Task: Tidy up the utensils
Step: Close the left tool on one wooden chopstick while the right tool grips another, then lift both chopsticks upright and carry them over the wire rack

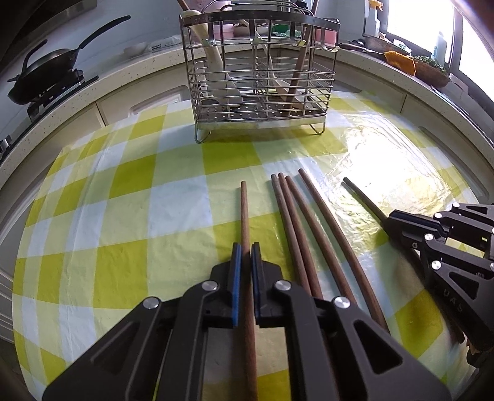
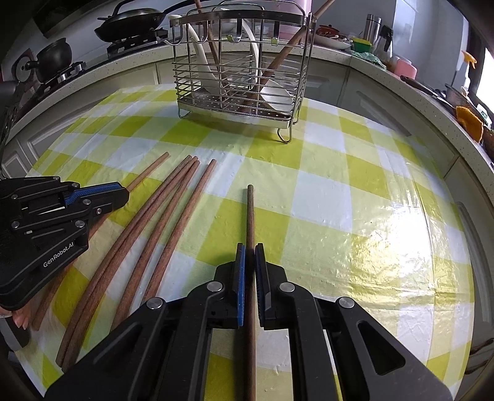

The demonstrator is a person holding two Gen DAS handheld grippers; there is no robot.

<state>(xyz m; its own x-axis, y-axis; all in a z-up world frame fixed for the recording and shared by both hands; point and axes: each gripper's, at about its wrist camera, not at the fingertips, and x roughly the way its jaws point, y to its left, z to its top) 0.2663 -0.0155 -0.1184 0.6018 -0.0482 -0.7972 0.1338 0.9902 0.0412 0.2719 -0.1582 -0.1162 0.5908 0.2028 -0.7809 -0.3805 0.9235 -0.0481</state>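
My left gripper (image 1: 245,248) is shut on a brown wooden chopstick (image 1: 244,212) that points toward the wire utensil rack (image 1: 259,74). My right gripper (image 2: 250,248) is shut on another brown chopstick (image 2: 250,212). Several loose chopsticks (image 1: 296,216) lie on the checked cloth between the two grippers; they also show in the right wrist view (image 2: 160,209). The right gripper shows at the right of the left wrist view (image 1: 398,219), and the left gripper at the left of the right wrist view (image 2: 120,192). The rack (image 2: 240,64) holds white spoons and wooden utensils.
A yellow and white checked cloth (image 1: 123,185) covers the table. Behind it runs a counter with a black pan on a stove (image 1: 46,71), a black pot (image 2: 54,58), bottles and dishes (image 2: 373,27), and an orange cloth (image 1: 401,61).
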